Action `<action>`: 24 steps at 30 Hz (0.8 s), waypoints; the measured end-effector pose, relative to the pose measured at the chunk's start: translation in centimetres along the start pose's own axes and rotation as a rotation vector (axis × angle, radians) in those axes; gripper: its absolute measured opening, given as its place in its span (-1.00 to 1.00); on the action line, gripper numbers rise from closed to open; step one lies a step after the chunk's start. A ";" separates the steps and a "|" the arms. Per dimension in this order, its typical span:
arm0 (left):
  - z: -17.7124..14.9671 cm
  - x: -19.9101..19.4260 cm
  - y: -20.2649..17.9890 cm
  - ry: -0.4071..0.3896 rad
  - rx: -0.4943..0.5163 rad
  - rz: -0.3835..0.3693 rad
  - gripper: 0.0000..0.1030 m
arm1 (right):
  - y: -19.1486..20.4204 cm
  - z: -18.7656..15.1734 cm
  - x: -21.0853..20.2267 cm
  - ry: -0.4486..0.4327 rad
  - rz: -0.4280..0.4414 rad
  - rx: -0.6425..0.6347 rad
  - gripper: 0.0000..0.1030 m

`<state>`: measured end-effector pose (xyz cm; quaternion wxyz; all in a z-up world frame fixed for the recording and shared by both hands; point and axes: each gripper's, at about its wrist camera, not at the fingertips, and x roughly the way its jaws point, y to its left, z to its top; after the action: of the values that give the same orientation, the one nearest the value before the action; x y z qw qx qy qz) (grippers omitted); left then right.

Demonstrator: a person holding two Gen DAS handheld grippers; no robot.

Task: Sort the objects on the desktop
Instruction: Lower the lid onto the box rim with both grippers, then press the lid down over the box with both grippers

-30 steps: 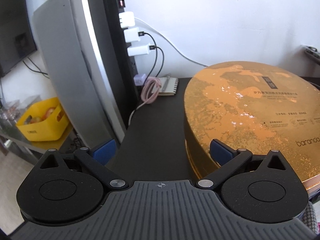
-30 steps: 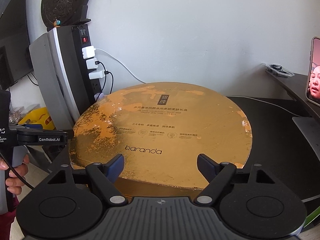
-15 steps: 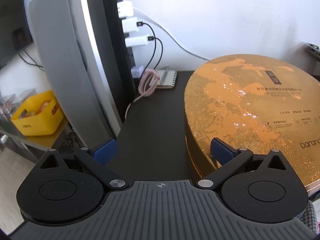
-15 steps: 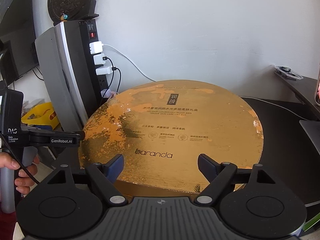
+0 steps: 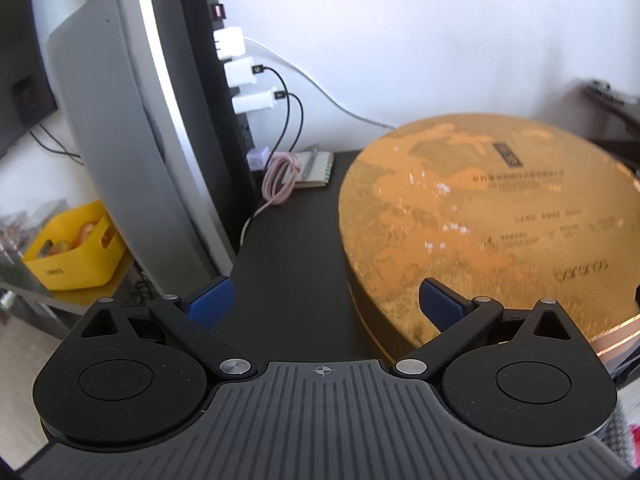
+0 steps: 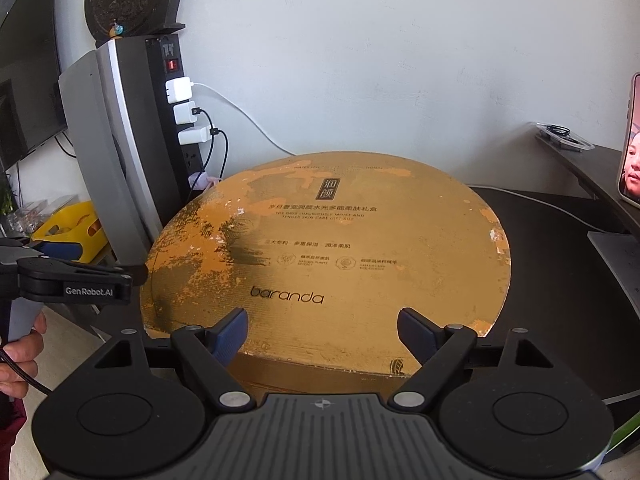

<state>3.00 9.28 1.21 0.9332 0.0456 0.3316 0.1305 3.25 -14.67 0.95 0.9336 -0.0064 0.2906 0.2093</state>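
The round gold box (image 6: 328,256) lies flat on the dark surface (image 5: 292,256), and everything here I place from it. The right gripper (image 6: 322,334) stands at the box's near edge, facing its middle; its jaws have just been opening and now stand wide, with the rim of the lid between them but not pressed by either pad. The left gripper (image 5: 326,306) is at the box's left side, its jaws also wide and holding nothing: one finger shows over the box's left edge, the other over bare surface. Being round, the box has no long axis; it is far wider than either opening, so in my judgement only the rim can be taken. The right gripper seems the nearer and more squarely placed.

Left of the box, against the wall, lie a pink cable (image 5: 280,176) and a small notebook (image 5: 316,168); from the right wrist view the box hides them almost fully. Whether the jaws touch the lid I cannot tell. The box's print is blurred in the left view, and its right edge is cut off.
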 end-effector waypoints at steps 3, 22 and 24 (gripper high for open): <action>-0.4 0.3 -0.4 0.023 0.007 -0.012 0.97 | -0.2 -0.1 0.5 0.005 -0.002 0.006 0.61; 0.7 -2.0 -2.7 -0.013 0.068 -0.016 0.99 | -2.3 0.9 -2.7 -0.063 -0.043 0.058 0.70; 0.8 -2.6 -3.5 -0.023 0.078 -0.041 0.99 | -2.7 0.7 -3.0 -0.065 -0.039 0.076 0.75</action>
<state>2.32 5.24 2.80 0.9370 0.0766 0.3264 0.0978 2.41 -18.20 2.85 0.9460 0.0301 0.2678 0.1800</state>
